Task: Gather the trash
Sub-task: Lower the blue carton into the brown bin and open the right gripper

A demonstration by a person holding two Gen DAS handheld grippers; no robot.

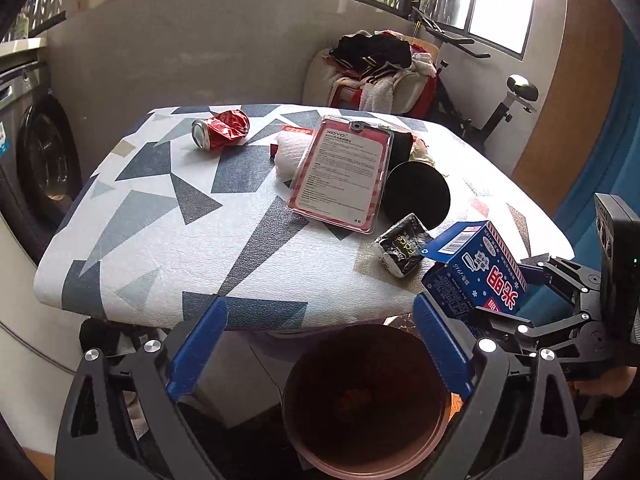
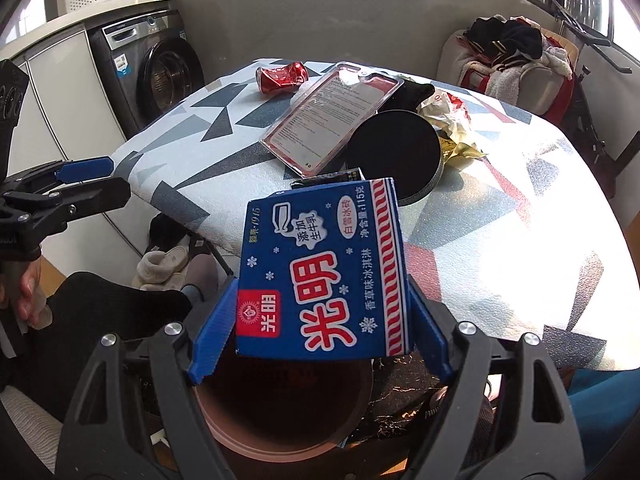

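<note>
Left wrist: left claw (image 1: 320,344) wide | right claw (image 2: 320,328) grips blue carton (image 2: 324,276) | patterned table (image 1: 180,216) beside washing machine (image 2: 160,76)

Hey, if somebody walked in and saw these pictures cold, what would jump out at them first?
First, the blue ice cream box, clamped in the right gripper right above a round brown bin below the table edge. Next, the crushed red can at the far left of the patterned table, and the flat plastic package leaning on a black round lid. The left gripper hangs open and empty.
</note>
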